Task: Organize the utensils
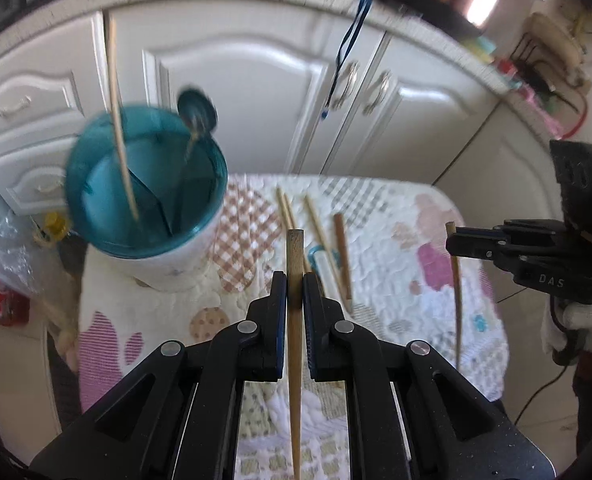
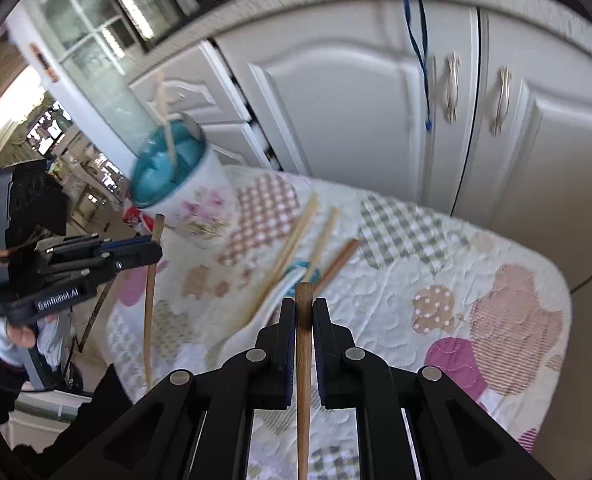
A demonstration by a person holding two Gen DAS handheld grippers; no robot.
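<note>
My left gripper (image 1: pixel 294 288) is shut on a wooden chopstick (image 1: pixel 294 344), held upright above the quilted mat. My right gripper (image 2: pixel 304 312) is shut on another wooden chopstick (image 2: pixel 303 364); it also shows at the right of the left wrist view (image 1: pixel 454 240). A white cup with a teal inside (image 1: pixel 143 184) stands at the mat's far left and holds a chopstick (image 1: pixel 119 120) and a spoon (image 1: pixel 195 112). Several chopsticks (image 1: pixel 316 228) and a white and teal spoon (image 2: pixel 263 312) lie on the mat between the grippers and the cup (image 2: pixel 175 180).
The patchwork mat (image 1: pixel 416 248) covers a small table in front of white cabinet doors (image 1: pixel 255 92). A plastic bag (image 1: pixel 3 256) lies to the left of the table. The left gripper shows at the left of the right wrist view (image 2: pixel 151 248).
</note>
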